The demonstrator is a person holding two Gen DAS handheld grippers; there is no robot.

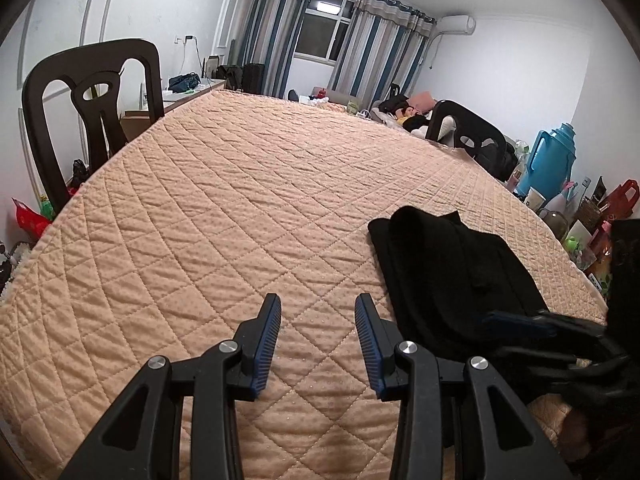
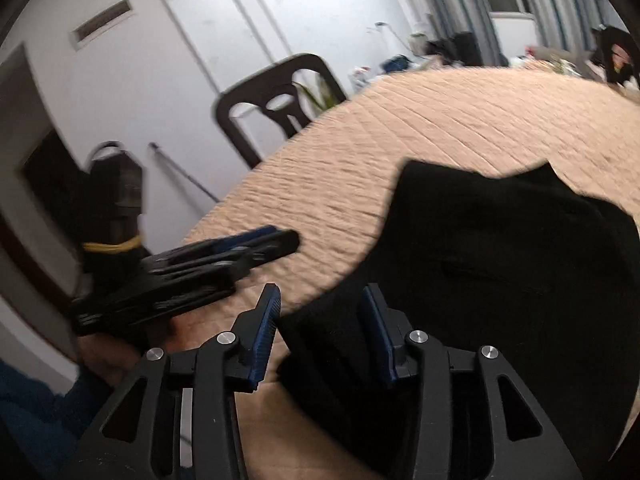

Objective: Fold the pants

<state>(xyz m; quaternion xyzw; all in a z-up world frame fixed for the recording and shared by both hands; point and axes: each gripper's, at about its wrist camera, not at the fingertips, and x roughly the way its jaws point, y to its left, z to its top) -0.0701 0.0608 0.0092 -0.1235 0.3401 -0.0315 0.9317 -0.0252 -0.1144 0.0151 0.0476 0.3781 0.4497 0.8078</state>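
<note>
My left hand-held gripper [image 1: 317,320] hangs wide open over bare quilt with nothing between its pads. The black pants [image 1: 448,280] lie in a compact, already doubled bundle near the near right edge of the quilted bed [image 1: 240,200], well away from its far edge. In the right wrist view my right hand-held gripper [image 2: 320,312] is also spread wide, and the near corner of the bundle sits between its fingers without being pinched; that view is smeared, so I can't tell whether the pads touch the cloth. My worry is the fabric itself: it is dark and limp, and its layers are hard to tell apart. If I close here I may catch only the top layer and peel the fold open, or grab too thick a wad and drag the whole bundle toward the edge. The pants also sit close to that right edge, so a careless pull could slide them off. The two grippers are near each other and could collide.
</note>
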